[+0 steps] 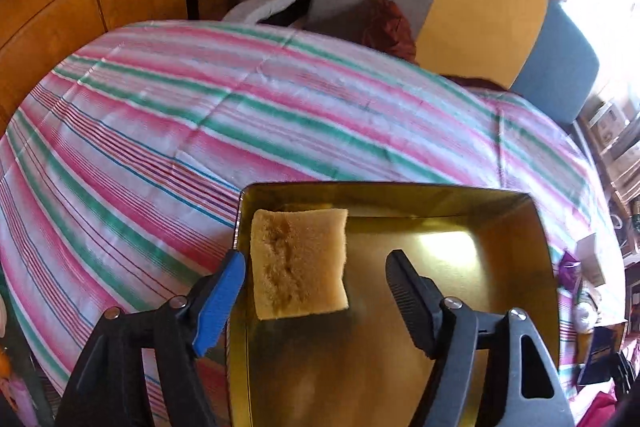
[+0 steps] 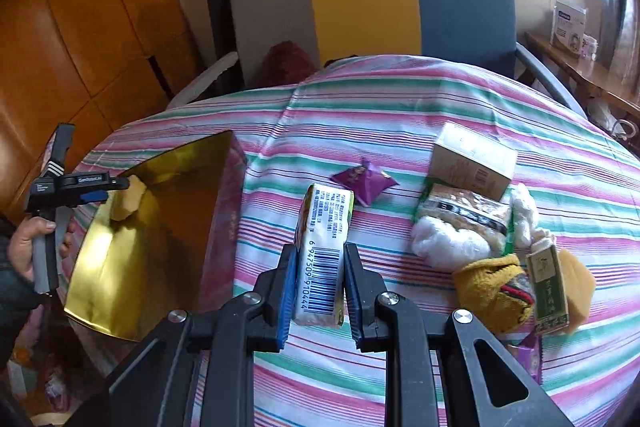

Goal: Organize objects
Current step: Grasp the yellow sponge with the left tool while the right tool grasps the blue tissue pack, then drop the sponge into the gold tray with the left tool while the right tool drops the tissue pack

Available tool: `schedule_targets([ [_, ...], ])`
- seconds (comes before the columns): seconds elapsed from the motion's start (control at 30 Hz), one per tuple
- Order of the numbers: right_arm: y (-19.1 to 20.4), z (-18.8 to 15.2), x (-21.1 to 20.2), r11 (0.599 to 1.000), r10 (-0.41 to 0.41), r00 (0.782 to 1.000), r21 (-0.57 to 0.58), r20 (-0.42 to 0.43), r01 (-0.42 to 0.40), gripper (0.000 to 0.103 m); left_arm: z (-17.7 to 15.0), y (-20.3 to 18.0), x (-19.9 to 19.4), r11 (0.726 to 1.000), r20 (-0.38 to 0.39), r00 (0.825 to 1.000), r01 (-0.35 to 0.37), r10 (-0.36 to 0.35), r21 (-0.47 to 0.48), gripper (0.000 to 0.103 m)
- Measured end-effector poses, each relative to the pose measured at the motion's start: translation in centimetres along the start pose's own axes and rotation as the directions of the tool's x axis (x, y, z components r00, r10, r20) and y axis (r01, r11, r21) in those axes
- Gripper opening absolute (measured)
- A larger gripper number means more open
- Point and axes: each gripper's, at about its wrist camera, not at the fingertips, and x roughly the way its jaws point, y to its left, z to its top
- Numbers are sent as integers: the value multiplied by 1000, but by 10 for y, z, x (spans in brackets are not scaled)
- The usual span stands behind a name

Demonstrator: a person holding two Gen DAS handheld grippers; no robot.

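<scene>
The white barcode packet (image 2: 322, 259) sits pinched between the blue-padded fingers of the right gripper (image 2: 320, 287), just above the striped tablecloth (image 2: 400, 95); its long axis runs straight away from the camera, in line with the fingers, with the barcode end nearest the gripper body and the far end tilted slightly to the right. To its left the gold-lined box (image 2: 160, 227) stands on the cloth with its open interior facing up, pink outer wall toward the packet. The left gripper (image 1: 316, 279) hovers over that box with its jaws spread wide, and the yellow sponge (image 1: 299, 263) lies between them inside the box near its left wall, not clamped; from the left wrist camera I cannot tell whether the blue pad touches it. On the right side of the table lie a purple sachet (image 2: 365, 182), a tan carton (image 2: 472, 161), a snack bag (image 2: 466, 215), a yellow knitted item (image 2: 490, 287) and a green-labelled box (image 2: 546, 291), clustered close together.
</scene>
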Motion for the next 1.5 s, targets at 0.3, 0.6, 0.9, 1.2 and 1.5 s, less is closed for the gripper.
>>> schedule_targets([
  [0.3, 101, 14, 29, 947, 307, 948, -65, -88, -313, 23, -53, 33, -88, 1000, 159, 987, 8, -13, 28, 74],
  [0.6, 212, 15, 116, 883, 447, 855, -28, -263, -469, 23, -108, 85, -95, 996, 77, 995, 61, -57, -62, 67],
  [0.9, 262, 7, 180, 910, 385, 849, -5, -362, -415, 27, -126, 88, -88, 991, 58, 991, 121, -117, -56, 66],
  [1.2, 236, 12, 149, 925, 352, 891, -39, -286, -378, 62, -123, 62, -99, 992, 97, 988, 120, -123, 35, 66],
  [1.5, 159, 6, 63, 961, 220, 965, -139, -144, -240, 81, -116, -8, -100, 966, 52, 981, 172, -185, 191, 63],
])
